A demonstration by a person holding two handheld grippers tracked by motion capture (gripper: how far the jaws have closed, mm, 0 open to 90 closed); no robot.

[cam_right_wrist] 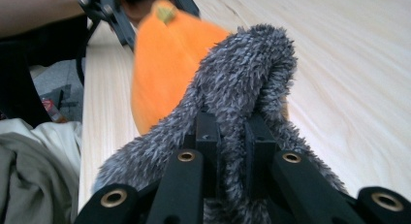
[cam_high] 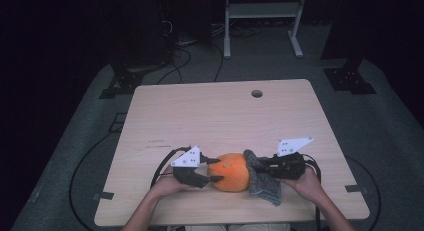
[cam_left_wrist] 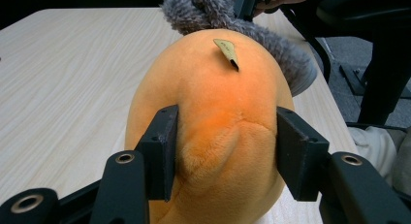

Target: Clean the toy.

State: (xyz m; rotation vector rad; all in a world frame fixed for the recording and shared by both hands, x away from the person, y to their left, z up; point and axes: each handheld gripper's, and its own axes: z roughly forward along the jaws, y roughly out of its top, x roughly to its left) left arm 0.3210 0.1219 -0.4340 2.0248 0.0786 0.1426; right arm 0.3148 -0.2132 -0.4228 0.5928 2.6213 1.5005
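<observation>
An orange plush fruit (cam_high: pixel 231 172) lies near the front edge of the wooden table (cam_high: pixel 225 111). My left gripper (cam_high: pixel 216 170) comes at it from the left. In the left gripper view both pads (cam_left_wrist: pixel 165 146) press into the soft orange plush (cam_left_wrist: pixel 218 98), denting it. A small leaf tag sticks out of its top. My right gripper (cam_high: pixel 257 166) is shut on a grey fluffy cloth (cam_high: pixel 262 183) and holds it against the plush's right side. In the right gripper view the grey cloth (cam_right_wrist: pixel 242 73) bunches between the narrow jaws, with the orange plush (cam_right_wrist: pixel 165 64) behind it.
A round cable hole (cam_high: pixel 257 93) sits near the table's far edge. Beyond the table a white metal frame (cam_high: pixel 262 11) stands on the floor. Black stand bases (cam_high: pixel 350 78) and cables (cam_high: pixel 175 61) lie around it. A person's forearms enter from the bottom.
</observation>
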